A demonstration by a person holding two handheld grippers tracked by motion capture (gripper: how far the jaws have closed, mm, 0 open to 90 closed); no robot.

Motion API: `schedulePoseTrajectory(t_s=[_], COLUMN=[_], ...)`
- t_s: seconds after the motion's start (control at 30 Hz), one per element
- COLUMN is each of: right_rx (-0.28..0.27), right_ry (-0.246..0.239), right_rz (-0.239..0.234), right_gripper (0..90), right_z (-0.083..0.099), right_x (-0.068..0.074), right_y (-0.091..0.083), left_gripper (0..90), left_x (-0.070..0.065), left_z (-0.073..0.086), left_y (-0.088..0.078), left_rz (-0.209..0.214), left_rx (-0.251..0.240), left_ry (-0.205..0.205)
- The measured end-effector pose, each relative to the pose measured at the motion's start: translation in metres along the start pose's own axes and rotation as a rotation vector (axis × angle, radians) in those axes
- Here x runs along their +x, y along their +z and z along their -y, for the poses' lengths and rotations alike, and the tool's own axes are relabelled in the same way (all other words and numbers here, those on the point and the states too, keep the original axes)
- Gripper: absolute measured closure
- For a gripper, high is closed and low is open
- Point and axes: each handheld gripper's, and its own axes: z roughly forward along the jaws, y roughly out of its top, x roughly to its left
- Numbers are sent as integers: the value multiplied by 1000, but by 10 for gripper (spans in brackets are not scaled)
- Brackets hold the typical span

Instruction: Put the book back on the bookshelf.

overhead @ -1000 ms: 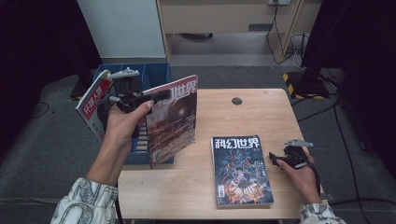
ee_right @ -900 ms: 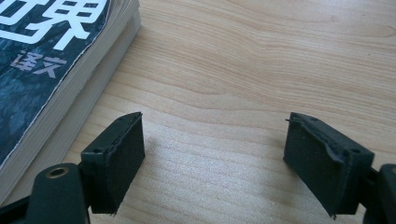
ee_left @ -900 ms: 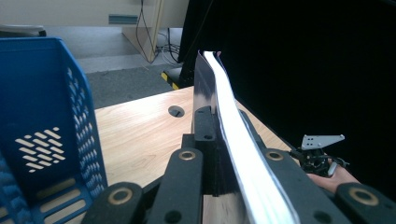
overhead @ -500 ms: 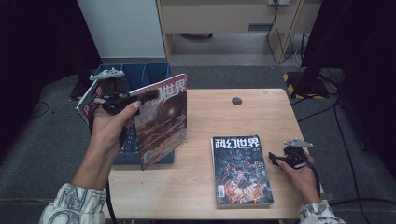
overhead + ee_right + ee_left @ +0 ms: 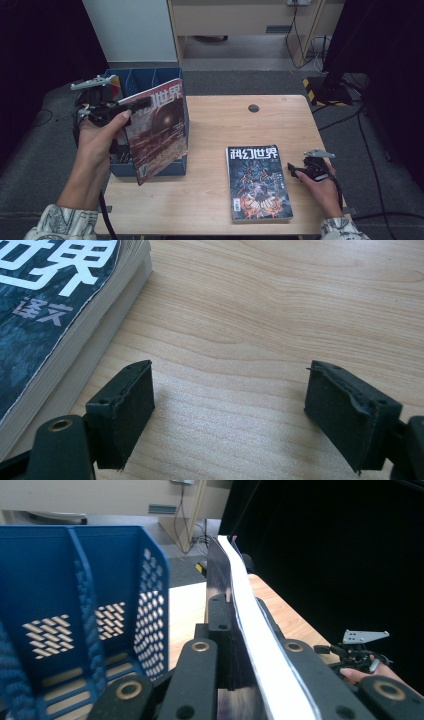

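Our right gripper (image 5: 295,171) rests on the table (image 5: 215,200) where it was a second ago, its jaws spread with only bare wood between them. The dark magazine (image 5: 258,182) lies flat just to its left, close to the near pad (image 5: 131,405) but not touched.

Our left gripper (image 5: 132,106) is pinched tight on the upper edge of the red magazine (image 5: 160,127), whose spine runs up between the jaws in the left gripper view (image 5: 240,625). What has changed is on this side: over the last second the hand has carried the magazine sideways, away from the middle of the table. It now hangs tilted in front of the blue file rack (image 5: 150,80), its lower edge past the rack's near wall.

We judge the red magazine is on its way into one of the rack's slots. It is not yet in, and the slot walls (image 5: 150,600) stand just beside the gripper. The dark magazine awaits its turn.
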Motion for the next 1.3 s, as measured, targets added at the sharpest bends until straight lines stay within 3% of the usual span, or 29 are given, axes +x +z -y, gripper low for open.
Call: schedulePoseTrajectory(t_s=[0.27,0.5,1.0,1.17,1.3], right_rx=[-5,-5,-5,-6,-6], right_ry=[5,6,6,3,3], right_rz=[3,3,5,3,3], right_gripper=[197,197,196,196,196], right_z=[0,0,0,0,0], right_x=[1,1,1,1,1], right_y=[0,0,0,0,1], left_gripper=[836,836,836,836,836], left_x=[12,28,46,49,57], left_z=[1,3,-2,-6,-9], left_y=[-17,-31,-54,-55,-44], left_rz=[-36,-81,-163,-186,-210], left_rx=[-10,-30,-63,-69,-60], left_ry=[-13,-48,-68,-71,-64])
